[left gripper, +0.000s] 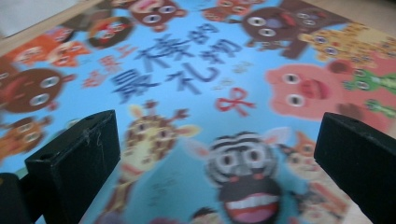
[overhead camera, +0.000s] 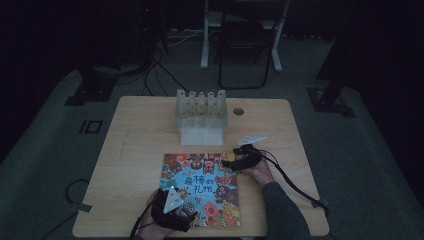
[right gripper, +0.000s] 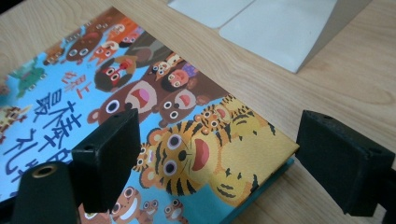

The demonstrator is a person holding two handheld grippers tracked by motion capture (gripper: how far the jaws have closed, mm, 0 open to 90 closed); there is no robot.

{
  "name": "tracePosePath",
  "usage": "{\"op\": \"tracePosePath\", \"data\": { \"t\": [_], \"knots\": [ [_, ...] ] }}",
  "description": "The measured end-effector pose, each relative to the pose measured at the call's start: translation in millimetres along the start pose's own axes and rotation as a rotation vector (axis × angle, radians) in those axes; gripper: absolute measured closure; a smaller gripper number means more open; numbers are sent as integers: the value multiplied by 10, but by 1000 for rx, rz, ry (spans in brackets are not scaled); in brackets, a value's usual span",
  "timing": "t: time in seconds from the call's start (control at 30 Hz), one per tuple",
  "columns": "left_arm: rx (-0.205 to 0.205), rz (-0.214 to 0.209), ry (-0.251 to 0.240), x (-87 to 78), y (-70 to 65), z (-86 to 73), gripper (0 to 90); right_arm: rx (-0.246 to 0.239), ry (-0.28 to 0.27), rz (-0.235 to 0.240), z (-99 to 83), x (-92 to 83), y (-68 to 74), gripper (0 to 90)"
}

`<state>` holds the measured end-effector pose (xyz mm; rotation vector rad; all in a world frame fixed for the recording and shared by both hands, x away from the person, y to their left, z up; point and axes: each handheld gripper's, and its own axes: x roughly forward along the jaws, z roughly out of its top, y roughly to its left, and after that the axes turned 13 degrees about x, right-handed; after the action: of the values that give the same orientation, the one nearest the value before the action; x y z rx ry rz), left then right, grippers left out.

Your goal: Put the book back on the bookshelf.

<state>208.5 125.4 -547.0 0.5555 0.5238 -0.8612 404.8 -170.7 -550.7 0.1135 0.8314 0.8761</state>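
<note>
A children's picture book (overhead camera: 201,190) is seen lying flat and closed on the wooden tabletop (overhead camera: 135,150), just in front of a white slotted book stand (overhead camera: 201,116). The left gripper (overhead camera: 175,210) is poised, jaws spread, over the near-left cover, the right gripper (overhead camera: 240,159) likewise spread at the far-right corner. An approach to grasping is judged underway; closing on an edge is called for next.

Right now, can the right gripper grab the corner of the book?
Probably yes. The right gripper is open with the book corner between its jaws, and nothing lies in the way on the table.
</note>
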Motion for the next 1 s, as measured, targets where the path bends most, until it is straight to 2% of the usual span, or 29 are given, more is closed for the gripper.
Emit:
{"op": "tracePosePath", "data": {
  "t": [0.17, 0.23, 0.3, 0.47, 0.57, 0.6, 0.77, 0.87, 1.0],
  "knots": [
    [46, -8, -22, 24, -171, 66, 4, 10, -7, 17, 22, -34, 0, 140],
    [57, -19, -24, 44, -231, 86, 4, 11, -10, 19, 25, -41, 4, 140],
    [69, -12, -21, 60, -282, 98, 3, 10, -14, 19, 25, -46, 8, 140],
    [89, -40, -28, 91, -367, 122, 3, 15, -15, 31, 36, -67, 9, 141],
    [109, -24, -37, 106, -428, 141, 3, 27, -22, 43, 49, -87, 8, 141],
    [111, -6, -39, 108, -443, 146, 3, 29, -27, 49, 56, -95, 7, 141],
    [152, 6, -41, 122, -505, 165, 2, 46, -48, 70, 79, -139, 14, 144],
    [152, 10, -58, 124, -541, 195, 2, 48, -58, 81, 94, -163, 14, 150],
    [159, 11, -41, 176, -565, 197, 3, 51, -64, 92, 105, -185, 20, 151]
  ]
}}
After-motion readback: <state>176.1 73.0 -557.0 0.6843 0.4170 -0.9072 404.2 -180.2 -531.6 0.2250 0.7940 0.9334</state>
